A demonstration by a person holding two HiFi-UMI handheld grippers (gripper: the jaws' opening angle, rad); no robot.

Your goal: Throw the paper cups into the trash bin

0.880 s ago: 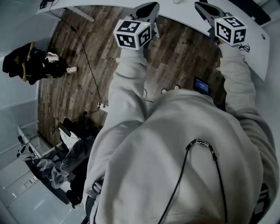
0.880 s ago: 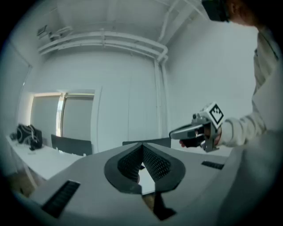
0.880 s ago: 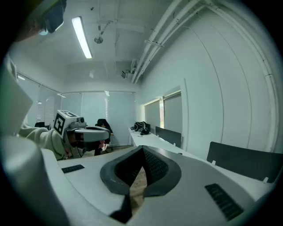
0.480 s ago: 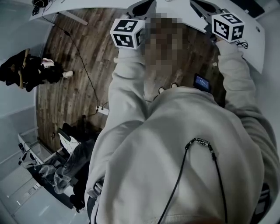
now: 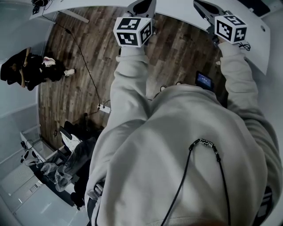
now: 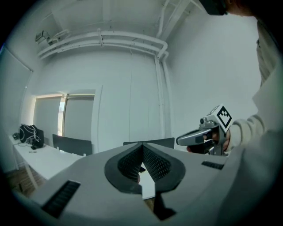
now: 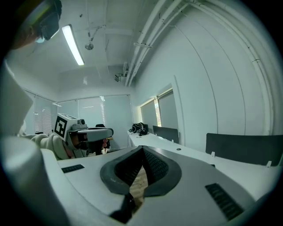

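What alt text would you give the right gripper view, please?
The right gripper has its jaws closed together, empty, pointing along a long white desk. The left gripper shows at the left, held about level.

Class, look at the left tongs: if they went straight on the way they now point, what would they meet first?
Nothing near. The shut left tongs point level over the white desk. First in line looks to be the dark panel behind it, then the wall. Depth is unclear.

Head view looks steeply down; gripper views face nearly level, seemingly sharing the desk.
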